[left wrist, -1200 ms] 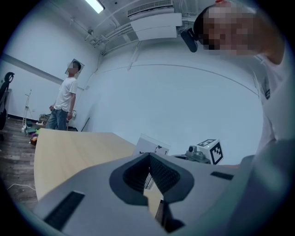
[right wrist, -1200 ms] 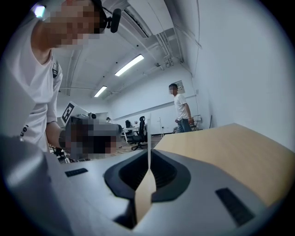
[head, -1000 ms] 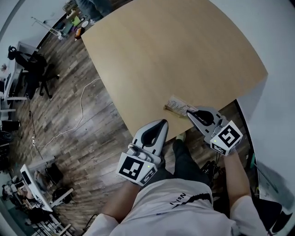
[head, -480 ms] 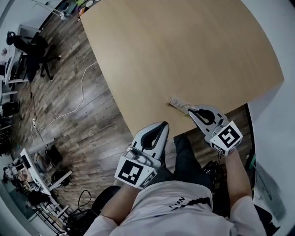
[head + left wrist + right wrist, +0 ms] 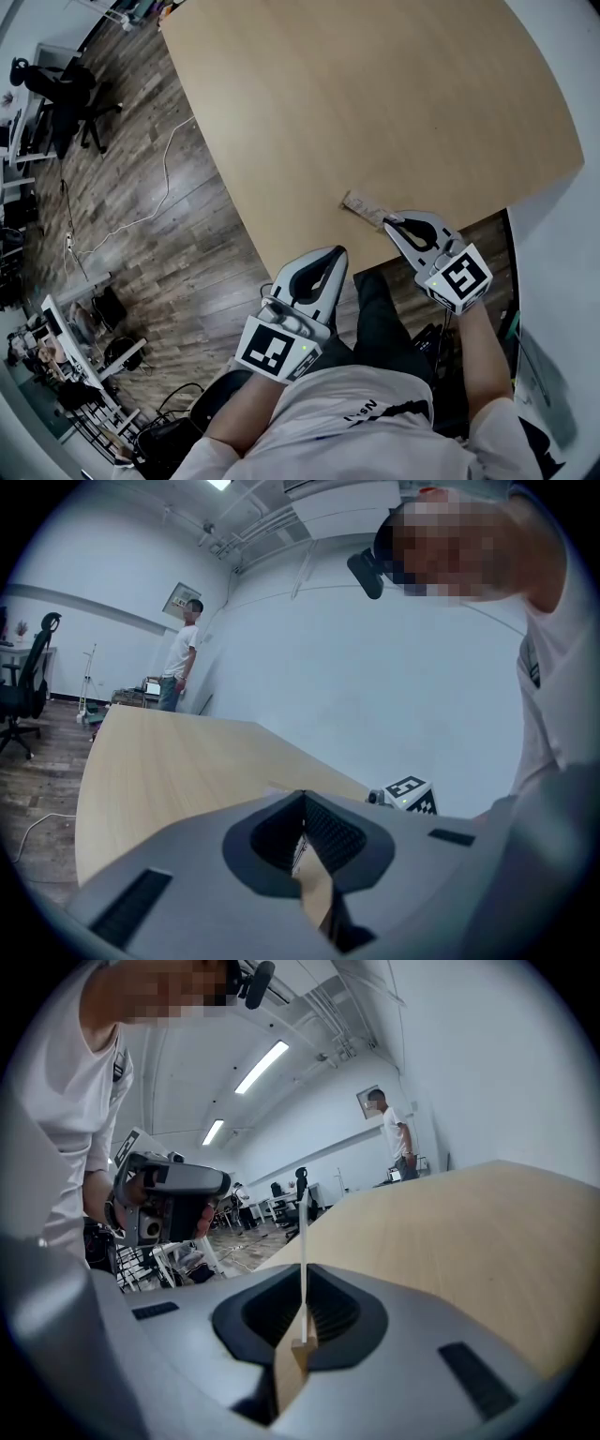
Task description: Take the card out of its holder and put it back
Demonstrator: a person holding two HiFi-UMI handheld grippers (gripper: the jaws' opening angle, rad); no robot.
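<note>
— What's the left gripper [image 5: 335,255] doing?
— Its jaws are pressed together on nothing, just off the table's [image 5: 375,94] near edge. The right gripper [image 5: 389,223] pinches the thin white card [image 5: 302,1241], which sits in its wooden holder [image 5: 300,1352] by that edge

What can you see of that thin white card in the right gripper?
The card is a thin, pale, paper-like sheet. In the right gripper view it shows edge-on, upright between the right gripper's dark ribbed fingers, which are closed on it. A small wooden-looking block sits at its foot, probably the holder. In the head view it shows as a small pale-brown strip at the table's near edge. Any print is too small to read.
</note>
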